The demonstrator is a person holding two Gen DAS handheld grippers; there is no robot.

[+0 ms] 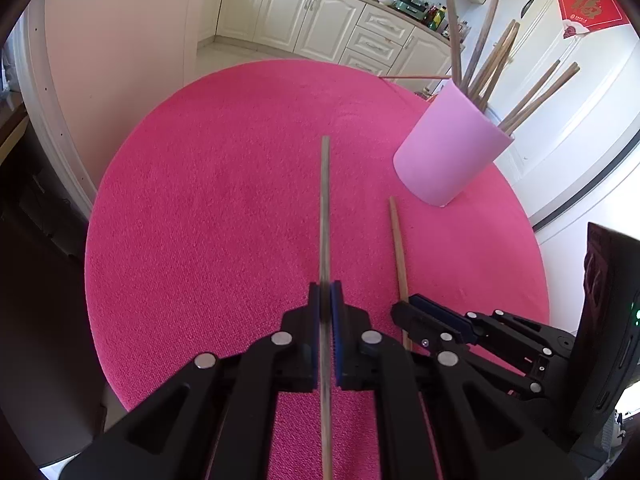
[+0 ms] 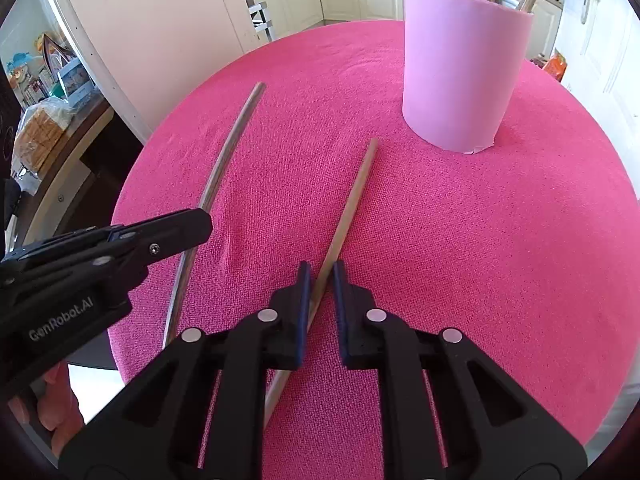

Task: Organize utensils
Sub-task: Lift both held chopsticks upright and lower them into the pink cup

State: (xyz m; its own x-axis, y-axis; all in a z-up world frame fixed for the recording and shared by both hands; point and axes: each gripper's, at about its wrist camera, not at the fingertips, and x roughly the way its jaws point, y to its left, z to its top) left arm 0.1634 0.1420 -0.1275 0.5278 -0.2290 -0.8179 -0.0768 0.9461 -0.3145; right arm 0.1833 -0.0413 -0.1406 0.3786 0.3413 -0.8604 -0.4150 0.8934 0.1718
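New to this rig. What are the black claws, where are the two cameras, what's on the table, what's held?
No robot arm: a person holds a two-finger gripper in each hand, each with a fisheye camera looking along its fingers. The left wrist view shows the left gripper shut on a darker chopstick, with the right gripper beside it. The right wrist view shows the right gripper around a lighter chopstick, the pads seemingly closed on it. On the pink tablecloth stands a pink cup already holding more chopsticks.
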